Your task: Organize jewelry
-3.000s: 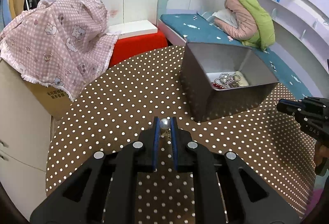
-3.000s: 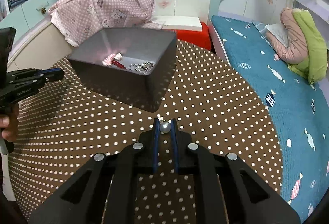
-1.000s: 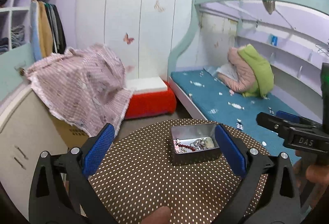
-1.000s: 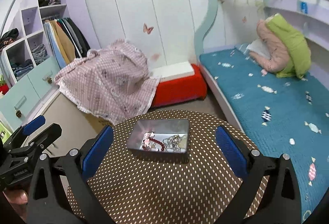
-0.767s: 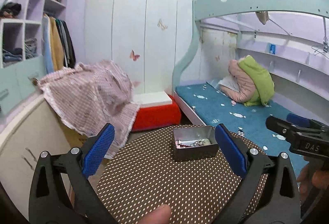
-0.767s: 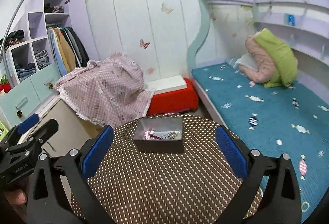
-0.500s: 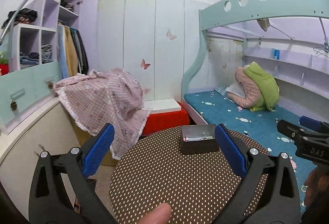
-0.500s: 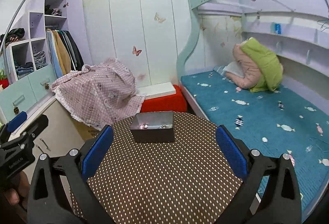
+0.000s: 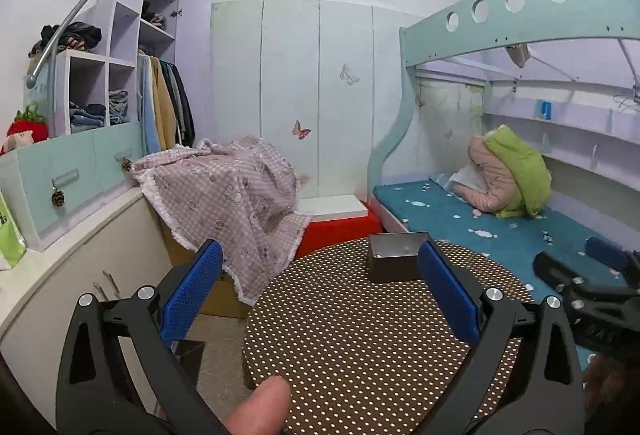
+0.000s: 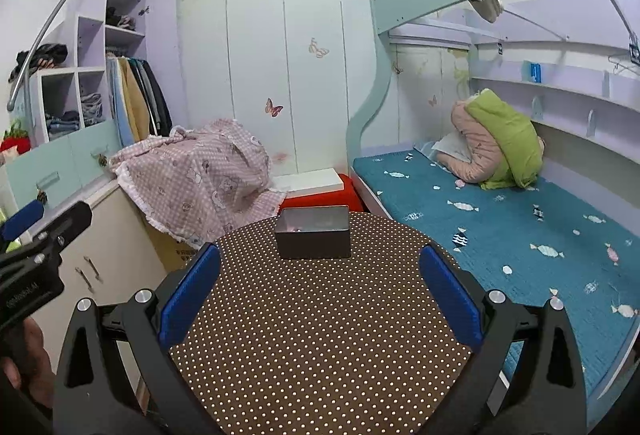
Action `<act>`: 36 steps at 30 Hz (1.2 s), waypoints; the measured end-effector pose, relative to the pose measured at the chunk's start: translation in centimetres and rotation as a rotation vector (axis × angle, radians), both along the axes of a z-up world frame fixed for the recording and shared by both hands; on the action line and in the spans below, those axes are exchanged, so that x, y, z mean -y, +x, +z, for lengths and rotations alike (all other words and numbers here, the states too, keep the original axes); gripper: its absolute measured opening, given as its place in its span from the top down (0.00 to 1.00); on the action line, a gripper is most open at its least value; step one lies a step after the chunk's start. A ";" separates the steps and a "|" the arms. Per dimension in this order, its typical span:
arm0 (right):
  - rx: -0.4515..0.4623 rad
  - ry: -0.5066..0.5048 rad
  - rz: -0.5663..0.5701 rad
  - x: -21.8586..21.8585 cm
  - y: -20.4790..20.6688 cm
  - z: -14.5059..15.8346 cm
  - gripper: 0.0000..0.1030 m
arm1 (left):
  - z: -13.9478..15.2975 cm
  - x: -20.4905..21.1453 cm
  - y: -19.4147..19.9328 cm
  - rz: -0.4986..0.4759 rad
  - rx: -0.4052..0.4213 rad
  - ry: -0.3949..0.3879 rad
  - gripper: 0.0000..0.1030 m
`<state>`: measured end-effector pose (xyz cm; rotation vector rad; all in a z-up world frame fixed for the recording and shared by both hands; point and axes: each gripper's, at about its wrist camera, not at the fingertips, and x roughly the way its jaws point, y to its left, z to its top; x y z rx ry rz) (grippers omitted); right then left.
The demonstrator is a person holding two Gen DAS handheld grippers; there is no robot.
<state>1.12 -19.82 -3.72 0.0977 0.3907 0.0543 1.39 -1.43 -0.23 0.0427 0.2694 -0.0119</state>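
Note:
A grey metal box [image 9: 395, 261] stands at the far side of the round brown polka-dot table [image 9: 360, 335]; it also shows in the right wrist view [image 10: 313, 237], with a glimpse of jewelry inside. My left gripper [image 9: 318, 255] is wide open and empty, held high and well back from the table. My right gripper [image 10: 320, 259] is wide open and empty, also pulled back. The right gripper shows in the left wrist view [image 9: 584, 283], and the left gripper in the right wrist view [image 10: 44, 231].
A pink checked cloth [image 9: 228, 195] covers a box left of the table. A red stool with a white top [image 9: 336, 219] stands behind the table. A bunk bed with a teal mattress [image 10: 500, 219] lies to the right. Cabinets [image 9: 60, 275] run along the left.
Both grippers let go of the pearl pieces they held, opened wide and drew back and upward from the table. The box now looks smaller and farther away.

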 end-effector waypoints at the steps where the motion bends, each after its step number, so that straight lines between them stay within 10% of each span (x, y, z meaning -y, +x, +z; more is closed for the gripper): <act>1: -0.001 -0.002 -0.001 -0.1 -0.2 -0.1 0.07 | 0.0 -0.1 -0.3 -0.004 -0.001 -0.006 0.05; 36: 0.016 -0.055 -0.003 -2.2 -1.3 0.1 0.07 | 0.3 -0.8 -2.1 -0.042 -0.011 -0.040 0.05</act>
